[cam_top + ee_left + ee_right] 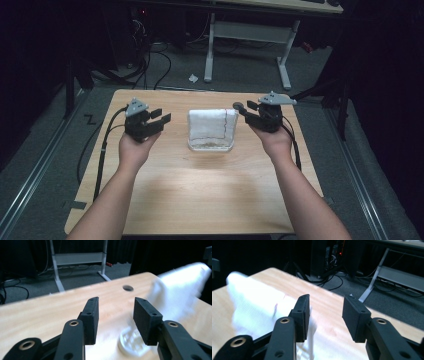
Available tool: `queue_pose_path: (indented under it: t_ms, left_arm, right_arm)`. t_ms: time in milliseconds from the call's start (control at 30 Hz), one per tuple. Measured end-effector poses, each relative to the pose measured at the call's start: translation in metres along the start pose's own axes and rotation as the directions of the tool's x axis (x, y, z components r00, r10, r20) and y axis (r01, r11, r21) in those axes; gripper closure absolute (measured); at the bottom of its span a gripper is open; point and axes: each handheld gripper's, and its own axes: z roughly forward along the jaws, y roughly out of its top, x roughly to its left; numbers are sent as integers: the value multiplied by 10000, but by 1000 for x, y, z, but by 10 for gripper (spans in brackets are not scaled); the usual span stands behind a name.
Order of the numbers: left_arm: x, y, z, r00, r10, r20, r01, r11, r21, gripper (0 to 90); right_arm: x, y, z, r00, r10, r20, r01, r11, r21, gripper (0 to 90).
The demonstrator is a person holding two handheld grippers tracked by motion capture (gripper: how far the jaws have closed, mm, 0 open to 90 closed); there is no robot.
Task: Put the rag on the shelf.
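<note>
A white cloth [211, 124] with a thin red stripe hangs over a clear container [210, 146] in the middle of the wooden table [200, 190]. To its left, my left gripper [161, 116] is held open with nothing between its jaws. On the right of the cloth, my right gripper [242, 107] is also open and empty. In the left gripper view the jaws [116, 302] stand apart over bare wood, the blurred cloth [180, 282] to their right. In the right gripper view the jaws [325, 298] are spread, the cloth [254, 300] to their left.
A small round hole [128, 287] marks the tabletop near the far edge. A whitish ridged patch [131, 343] lies on the wood below the left jaws. Behind the table stand a white-legged desk frame [250, 35], floor cables [150, 60] and a paper scrap [193, 78].
</note>
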Motion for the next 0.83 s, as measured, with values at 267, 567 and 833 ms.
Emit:
queue_pose_path:
  t_ms: [267, 567, 833]
  left_arm:
    - [-19, -70, -43, 9991, -207, 361, 186, 9981, 582, 543]
    - [-61, -162, -60, 9989, 449, 131, -468, 9531, 2991, 551]
    - [-62, -157, -56, 9987, 7, 514, -146, 9628, 2698, 520]
  right_arm:
    - [21, -46, -24, 9995, -300, 75, 295, 9978, 587, 528]
    - [61, -152, -50, 9996, 272, -34, -263, 9871, 1580, 493]
    - [49, -176, -53, 9962, 837, 242, -867, 9791, 1842, 490]
